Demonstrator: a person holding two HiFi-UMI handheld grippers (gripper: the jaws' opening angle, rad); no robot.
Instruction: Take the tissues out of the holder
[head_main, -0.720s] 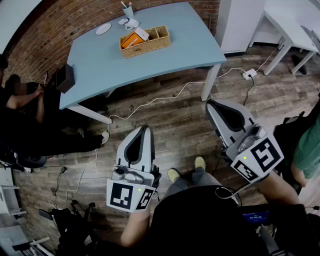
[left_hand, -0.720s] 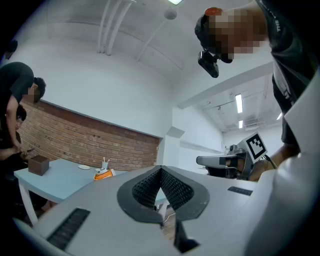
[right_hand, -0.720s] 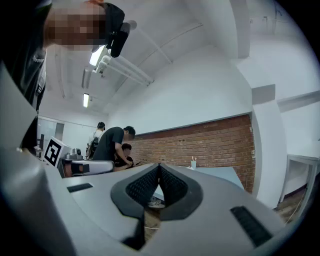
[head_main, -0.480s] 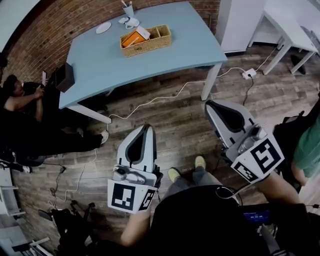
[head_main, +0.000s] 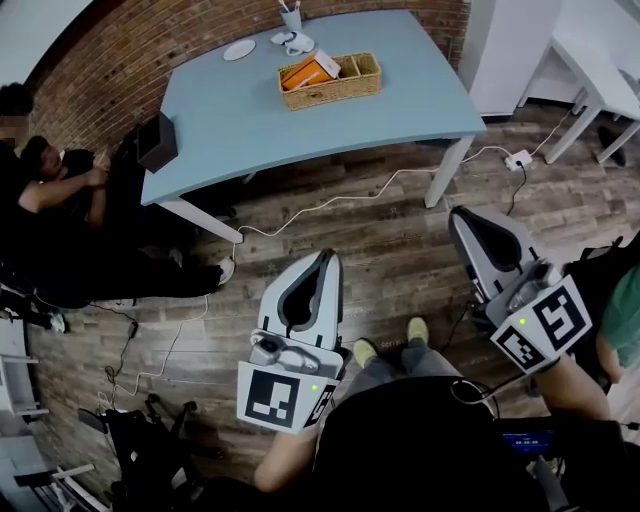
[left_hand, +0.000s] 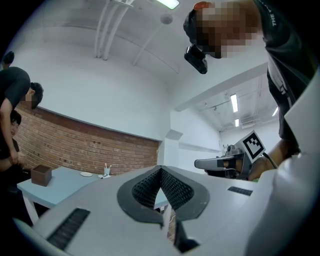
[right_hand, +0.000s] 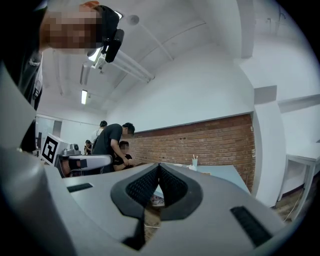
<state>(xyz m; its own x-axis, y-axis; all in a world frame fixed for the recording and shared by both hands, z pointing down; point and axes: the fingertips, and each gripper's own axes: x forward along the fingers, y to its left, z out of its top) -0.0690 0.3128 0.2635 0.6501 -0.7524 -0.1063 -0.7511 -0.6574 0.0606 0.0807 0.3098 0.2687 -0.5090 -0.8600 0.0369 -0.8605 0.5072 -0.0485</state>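
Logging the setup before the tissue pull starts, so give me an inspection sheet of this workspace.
Surface: blue table, mostly bare.
Job's things: wicker basket toward the table's far side, holding an orange packet and a white packet.
Clutter: cup of pens, white dish, dark box at the table's edge.
Grippers: left gripper and right gripper shut, empty, well short of the table.
Cables: white cable across the wood floor to a power strip.
Surroundings: brick wall, seated people at left.
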